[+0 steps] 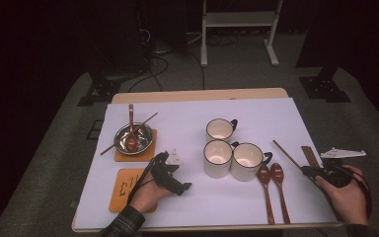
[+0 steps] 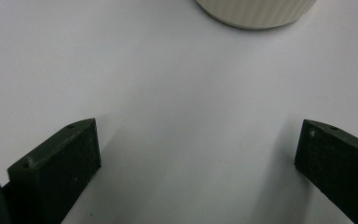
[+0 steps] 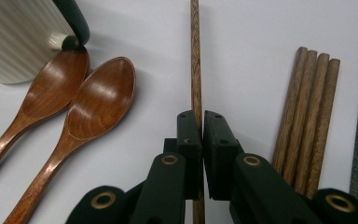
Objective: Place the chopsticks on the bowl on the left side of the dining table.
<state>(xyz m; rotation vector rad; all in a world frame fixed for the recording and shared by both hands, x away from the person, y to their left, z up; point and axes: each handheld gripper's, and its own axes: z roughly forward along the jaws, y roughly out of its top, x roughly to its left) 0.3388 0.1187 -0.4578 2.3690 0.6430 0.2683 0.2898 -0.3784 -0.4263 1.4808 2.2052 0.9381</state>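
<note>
Black right gripper (image 3: 201, 122) jaws pinch a single wooden chopstick (image 3: 196, 56) beside two wooden spoons (image 3: 98, 100); left gripper (image 2: 196, 154) jaws gape wide.

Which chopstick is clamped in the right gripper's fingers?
The single chopstick lying apart, between the spoons and the bundle of four; the right gripper is shut on it.

You are working in a lab-style recording room rather than a home. The small wooden table (image 1: 197, 95) under its white paper sheet (image 1: 256, 111) stands on grey carpet (image 1: 49, 163), ringed by black stand feet (image 1: 96, 93), loose cables (image 1: 160, 64) and a white metal frame (image 1: 239, 19), and everything past them lies in darkness.
</note>
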